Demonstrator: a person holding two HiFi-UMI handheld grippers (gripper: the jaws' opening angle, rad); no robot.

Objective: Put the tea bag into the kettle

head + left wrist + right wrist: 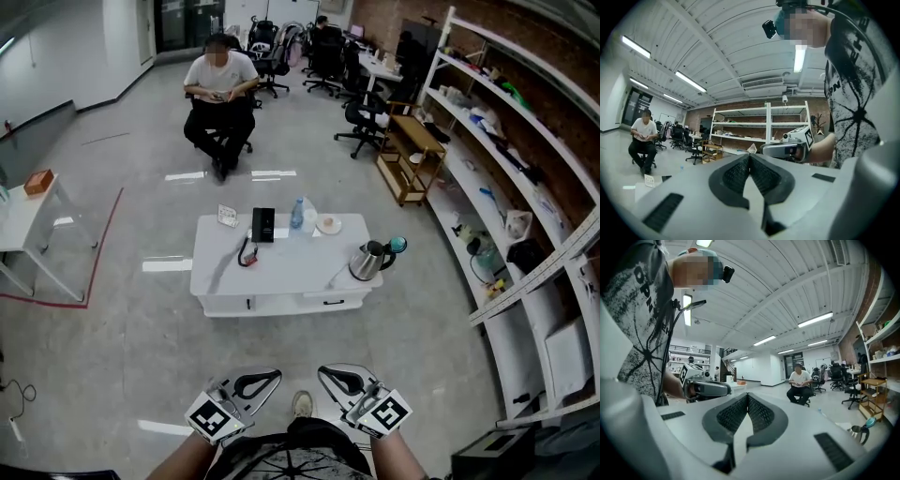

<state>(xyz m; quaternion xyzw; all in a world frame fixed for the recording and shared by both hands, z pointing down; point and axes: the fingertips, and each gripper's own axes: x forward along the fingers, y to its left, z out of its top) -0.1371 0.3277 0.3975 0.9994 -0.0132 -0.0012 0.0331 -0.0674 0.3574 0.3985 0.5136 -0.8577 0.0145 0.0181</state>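
Grey floor [122, 309] is taking up most of the head view, and I'm standing back from everything. White shelving [525, 187] is running down the right wall, loaded with small clutter I'm not making out. White low surface [281, 267] is sitting mid-floor, well apart from both grippers. Beyond it a seated person [220, 89] is bending over their hands on a chair, with black office chairs [361, 122] clustering behind.

I'm holding both grippers low and close to my body, pointing level, tips angling toward each other. Left gripper [749, 157]: jaws are pressing together at the tip, nothing between the pads. Right gripper [748, 397]: same, jaws pressing together, nothing pinched.

Kettle [368, 261] is standing upright at the surface's right front corner, metal body, dark handle, a teal thing [397, 245] just beside it; it's also showing low at the right edge of the right gripper view. Clear bottle [297, 214] is standing at the far edge, a black box [263, 224] upright to its left, a small white dish [328, 224] to its right. A white card [228, 216] is sitting at the far left corner, and a red-and-black cable [247, 255] is lying in front of the box.

Tea bag: I'm not able to tell which small item it is from here.
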